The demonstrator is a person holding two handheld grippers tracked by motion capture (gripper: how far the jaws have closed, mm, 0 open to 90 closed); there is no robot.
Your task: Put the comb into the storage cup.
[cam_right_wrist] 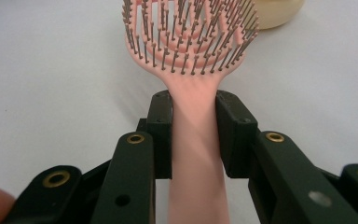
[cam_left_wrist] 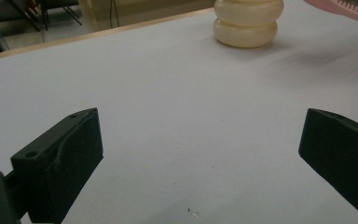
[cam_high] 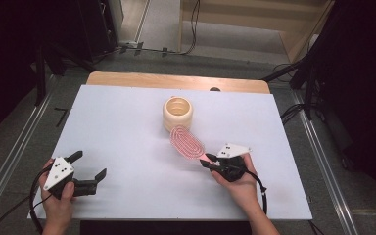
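Your right gripper (cam_right_wrist: 194, 135) pinches the pink hairbrush (cam_high: 187, 143) by its handle, head near the cream holder (cam_high: 177, 113); placing remains, left gripper (cam_high: 89, 166) spread.

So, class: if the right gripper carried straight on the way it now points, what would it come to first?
Most likely the cream holder. The right gripper is shut on the handle of the pink hairbrush, whose head leads the way, and in the high view that head already lies close to the holder. The exact gap is hard to judge.
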